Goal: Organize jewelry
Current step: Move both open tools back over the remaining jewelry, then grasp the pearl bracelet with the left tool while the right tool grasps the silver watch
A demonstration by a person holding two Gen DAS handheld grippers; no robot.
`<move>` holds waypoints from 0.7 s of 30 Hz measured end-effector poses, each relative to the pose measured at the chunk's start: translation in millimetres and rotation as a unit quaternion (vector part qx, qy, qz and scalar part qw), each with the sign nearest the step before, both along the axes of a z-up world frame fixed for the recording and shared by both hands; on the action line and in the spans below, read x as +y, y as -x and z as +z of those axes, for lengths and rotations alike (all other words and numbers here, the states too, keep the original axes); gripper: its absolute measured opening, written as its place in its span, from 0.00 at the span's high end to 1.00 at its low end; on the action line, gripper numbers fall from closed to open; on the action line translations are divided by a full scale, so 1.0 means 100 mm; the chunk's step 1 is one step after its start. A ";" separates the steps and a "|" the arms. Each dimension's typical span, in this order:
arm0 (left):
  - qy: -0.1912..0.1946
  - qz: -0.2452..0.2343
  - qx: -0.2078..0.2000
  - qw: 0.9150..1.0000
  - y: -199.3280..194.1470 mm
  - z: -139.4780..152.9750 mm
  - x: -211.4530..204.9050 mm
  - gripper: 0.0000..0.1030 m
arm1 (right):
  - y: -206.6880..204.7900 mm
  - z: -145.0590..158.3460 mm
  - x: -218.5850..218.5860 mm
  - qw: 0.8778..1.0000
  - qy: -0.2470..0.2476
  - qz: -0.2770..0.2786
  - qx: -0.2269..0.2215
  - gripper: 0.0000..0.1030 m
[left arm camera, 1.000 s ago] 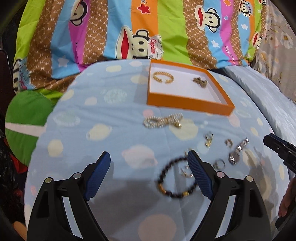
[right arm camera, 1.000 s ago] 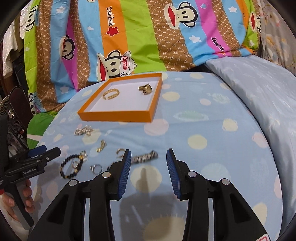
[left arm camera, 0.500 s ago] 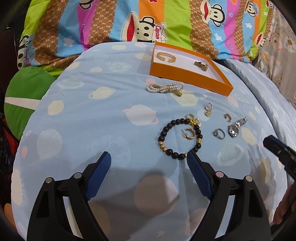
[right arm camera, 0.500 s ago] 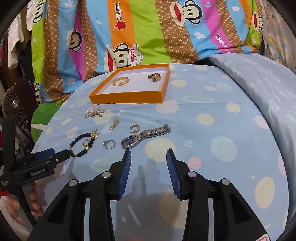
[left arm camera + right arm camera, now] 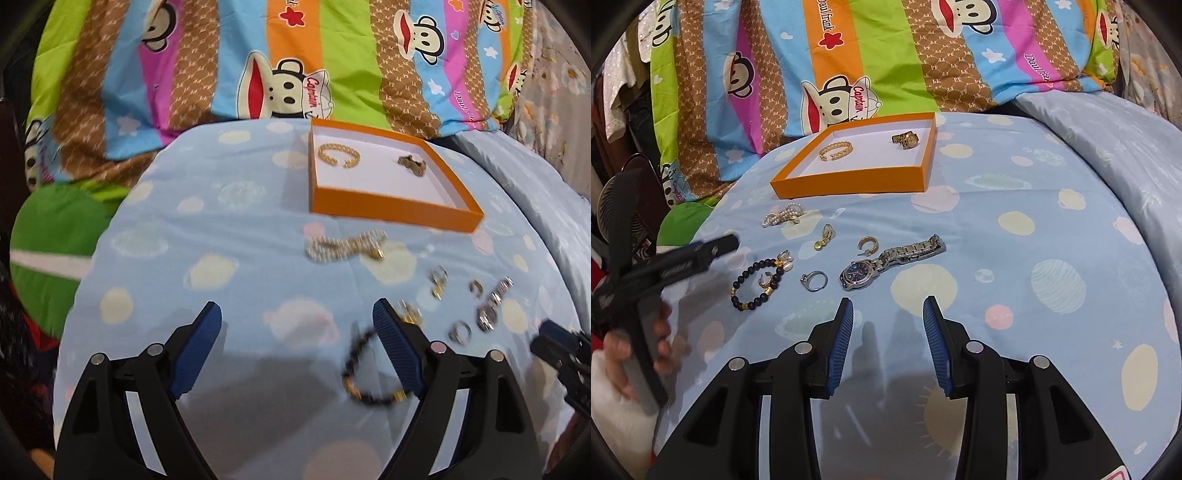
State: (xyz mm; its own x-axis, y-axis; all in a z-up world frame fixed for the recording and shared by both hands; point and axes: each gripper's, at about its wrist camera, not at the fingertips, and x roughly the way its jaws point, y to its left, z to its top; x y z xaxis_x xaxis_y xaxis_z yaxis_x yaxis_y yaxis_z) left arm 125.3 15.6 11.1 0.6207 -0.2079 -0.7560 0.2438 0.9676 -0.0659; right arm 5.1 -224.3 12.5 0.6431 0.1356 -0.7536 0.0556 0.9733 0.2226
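Striped cartoon-monkey bedding (image 5: 886,55) backs a pale blue planet-print sheet (image 5: 1015,258) strewn with loose pieces: a silver blue-dialled wristwatch (image 5: 882,264), a black-and-gold beaded bracelet (image 5: 757,282), a pearl strand (image 5: 783,216), a silver ring (image 5: 814,280) and gold earrings (image 5: 823,236). Beyond them, the shallow orange cardboard tray (image 5: 849,182) holds a gold chain bracelet (image 5: 835,149) and a gold watch (image 5: 905,139). Both the left gripper (image 5: 297,338) and the right gripper (image 5: 888,334) hover above the sheet with jaws spread and empty, the left's blue pad overlapping the beaded bracelet.
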 end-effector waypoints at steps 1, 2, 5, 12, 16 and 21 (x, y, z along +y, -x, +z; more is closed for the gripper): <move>0.002 -0.011 -0.002 1.000 -0.10 -0.01 -0.02 0.21 | -0.01 -0.01 0.00 1.000 -0.005 0.001 0.002 0.62; 0.004 -0.027 0.000 1.000 -0.22 -0.03 -0.05 0.21 | -0.02 -0.02 -0.01 1.000 -0.010 0.001 0.003 0.62; 0.009 -0.057 0.008 0.998 -0.50 -0.09 -0.14 0.23 | -0.07 -0.06 -0.02 1.000 -0.026 0.001 0.011 0.62; 0.003 -0.089 0.040 0.995 -0.64 -0.24 -0.40 0.27 | -0.25 -0.17 0.02 0.998 -0.050 -0.003 0.031 0.57; -0.014 -0.086 0.034 0.996 -0.53 -0.25 -0.50 0.34 | -0.34 -0.19 0.09 0.998 -0.048 -0.008 0.030 0.50; -0.005 -0.085 0.033 0.996 -0.35 -0.24 -0.54 0.40 | -0.46 -0.21 0.20 0.999 -0.032 -0.019 0.031 0.49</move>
State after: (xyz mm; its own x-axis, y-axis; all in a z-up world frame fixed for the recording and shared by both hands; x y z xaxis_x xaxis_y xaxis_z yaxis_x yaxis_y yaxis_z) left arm 160.0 -38.6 -13.1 0.5262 -0.2980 -0.7964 0.3994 0.9135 -0.0779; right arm 51.6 -204.0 -8.5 0.6008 0.1616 -0.7829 0.1080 0.9539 0.2798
